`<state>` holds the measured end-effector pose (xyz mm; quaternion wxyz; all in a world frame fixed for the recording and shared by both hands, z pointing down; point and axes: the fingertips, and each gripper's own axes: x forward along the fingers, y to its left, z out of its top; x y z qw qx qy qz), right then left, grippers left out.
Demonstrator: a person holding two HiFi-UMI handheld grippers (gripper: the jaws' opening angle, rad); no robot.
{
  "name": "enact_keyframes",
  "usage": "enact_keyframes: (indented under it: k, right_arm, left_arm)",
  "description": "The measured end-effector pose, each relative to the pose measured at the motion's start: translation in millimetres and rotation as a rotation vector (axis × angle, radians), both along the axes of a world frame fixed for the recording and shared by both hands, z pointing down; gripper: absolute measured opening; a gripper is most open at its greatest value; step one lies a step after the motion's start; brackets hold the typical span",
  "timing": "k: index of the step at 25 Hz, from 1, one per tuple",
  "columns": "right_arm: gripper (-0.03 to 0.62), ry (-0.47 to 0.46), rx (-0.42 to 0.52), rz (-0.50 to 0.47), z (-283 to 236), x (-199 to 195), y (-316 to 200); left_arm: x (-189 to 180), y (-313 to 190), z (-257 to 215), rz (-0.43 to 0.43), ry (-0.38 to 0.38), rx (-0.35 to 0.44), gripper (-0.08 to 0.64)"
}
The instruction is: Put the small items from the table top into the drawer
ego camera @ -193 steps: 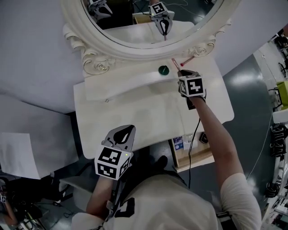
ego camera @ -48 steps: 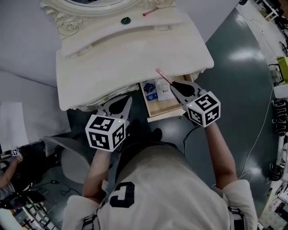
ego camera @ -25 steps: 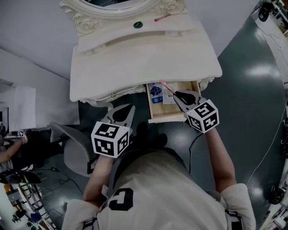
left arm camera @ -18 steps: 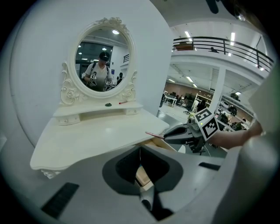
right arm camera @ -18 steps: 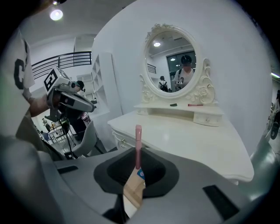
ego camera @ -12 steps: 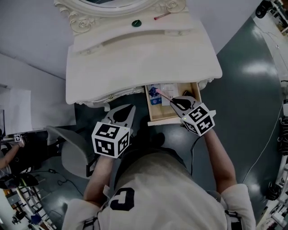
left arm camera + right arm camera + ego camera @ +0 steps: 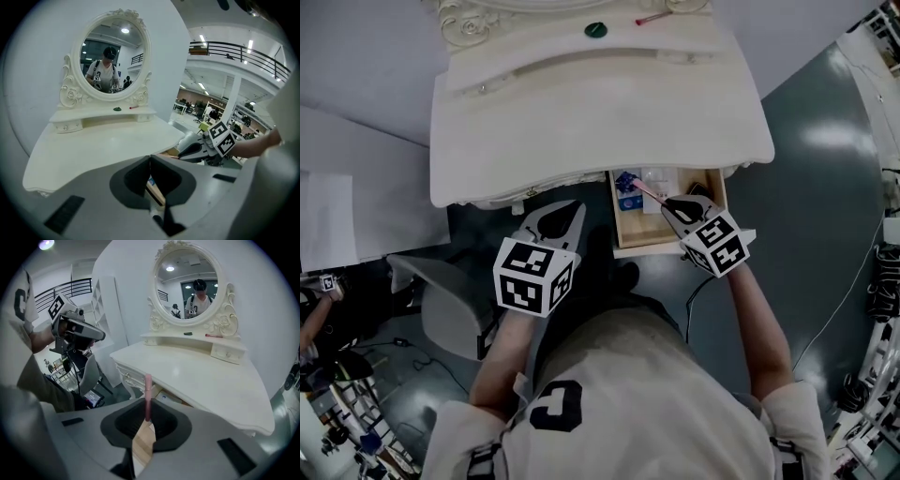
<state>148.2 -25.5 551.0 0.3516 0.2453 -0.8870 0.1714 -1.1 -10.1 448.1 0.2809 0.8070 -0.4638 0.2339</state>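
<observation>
Your right tongs (image 7: 667, 202) are clamped on the lower end of a thin, pale pink stick (image 7: 643, 190), smooth and straight like a slim pencil. It slants out of the jaws over the open wooden drawer (image 7: 645, 236) under the front edge of the white counter (image 7: 600, 122), with its free end near a blue packet (image 7: 625, 184) lying inside. Your left tongs (image 7: 572, 212) are closed with nothing in them, held in front of the counter to the left of the drawer, while a round green item (image 7: 596, 30) and a red stick (image 7: 653, 19) lie on the raised shelf at the counter's back.
</observation>
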Motion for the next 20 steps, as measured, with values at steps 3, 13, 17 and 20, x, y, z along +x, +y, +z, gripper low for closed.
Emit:
enact_keyframes:
  k: [3,13,17,20]
  right_arm:
    - [0.054,0.033,-0.005,-0.005,11.3,-4.5,-4.2]
    - [0.054,0.093,-0.058,-0.011,39.5,-15.9,-3.7]
    - [0.055,0.095,-0.076,0.002,44.5,-16.2,-7.0]
    - [0.054,0.101,-0.086,0.005,49.1,-16.3,-8.5]
  left_arm:
    - [-10.4,-6.3,4.2,-0.01,0.001,-0.01,0.055]
    - [-25.9,-20.1,10.2,-0.008,0.008,-0.025,0.055]
    - [-27.7,-25.2,12.8,-0.003,0.009,-0.034,0.055]
    - [-27.4,-27.2,14.9,0.006,0.007,-0.041,0.055]
